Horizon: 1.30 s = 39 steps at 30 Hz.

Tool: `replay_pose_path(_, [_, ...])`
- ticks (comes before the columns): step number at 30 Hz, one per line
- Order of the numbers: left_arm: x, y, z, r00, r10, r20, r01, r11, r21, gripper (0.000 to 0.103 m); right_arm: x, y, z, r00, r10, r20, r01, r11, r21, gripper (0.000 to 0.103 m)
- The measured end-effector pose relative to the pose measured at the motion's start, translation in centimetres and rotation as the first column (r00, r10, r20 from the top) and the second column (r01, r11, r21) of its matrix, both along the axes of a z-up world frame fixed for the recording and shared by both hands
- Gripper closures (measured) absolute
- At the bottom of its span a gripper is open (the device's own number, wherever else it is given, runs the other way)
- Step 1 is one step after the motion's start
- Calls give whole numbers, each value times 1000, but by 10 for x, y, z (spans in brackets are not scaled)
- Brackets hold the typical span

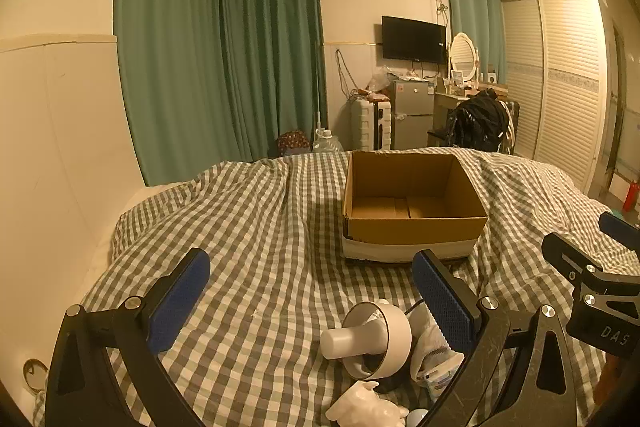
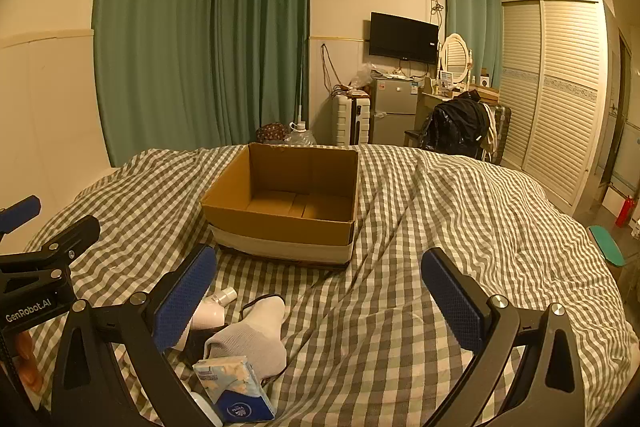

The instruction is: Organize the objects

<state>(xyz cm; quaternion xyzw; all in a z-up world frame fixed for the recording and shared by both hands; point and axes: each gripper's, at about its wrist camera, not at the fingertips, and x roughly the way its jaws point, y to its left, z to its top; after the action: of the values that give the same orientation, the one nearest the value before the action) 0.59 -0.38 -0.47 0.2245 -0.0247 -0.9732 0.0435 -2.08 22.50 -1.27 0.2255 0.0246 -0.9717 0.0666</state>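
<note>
An open, empty cardboard box (image 1: 414, 233) sits on the checked bed cover; it also shows in the right wrist view (image 2: 280, 229). My left gripper (image 1: 312, 291) is open and empty, above a small pile: a white fan-like device (image 1: 370, 339), a white sock (image 1: 426, 337), a tissue pack (image 1: 440, 379) and a white figurine (image 1: 366, 409). My right gripper (image 2: 320, 287) is open and empty. The sock (image 2: 252, 337), tissue pack (image 2: 236, 387) and white device (image 2: 212, 311) lie by its left finger (image 2: 184, 299).
The checked cover (image 1: 260, 235) is rumpled, with folds around the box. The right gripper's body (image 1: 592, 291) shows at the right of the left view. A wall stands at the left. Curtains, a fridge, a chair and a wardrobe stand beyond the bed.
</note>
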Motion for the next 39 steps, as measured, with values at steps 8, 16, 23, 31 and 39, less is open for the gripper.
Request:
replay_pose_path(8, [0,2,-1,1000,21,0,-21,1000,-4,0,0,0,1,1000,5,5,-5,1000,-2,0])
replay_pose_path(16, [0,5,-1,1000,26,-1,-26,1000,-6,0,1,-1,0,1000,8,4,-8,1000,-3,0])
replay_pose_path(23, [0,5,0,999,41,-5,-41,999,-4,0,2,-1,2,1000,10,4,-10,1000,-4,0])
replay_pose_path(31, [1,7,4,999,35,-11,-36,999,-10,0,4,-3,6,1000,16,1,-16,1000,2,0])
replay_pose_path(39, [5,6,12,1000,21,-19,-21,1000,-1,0,9,-6,13,999,36,-1,-36,999,2,0])
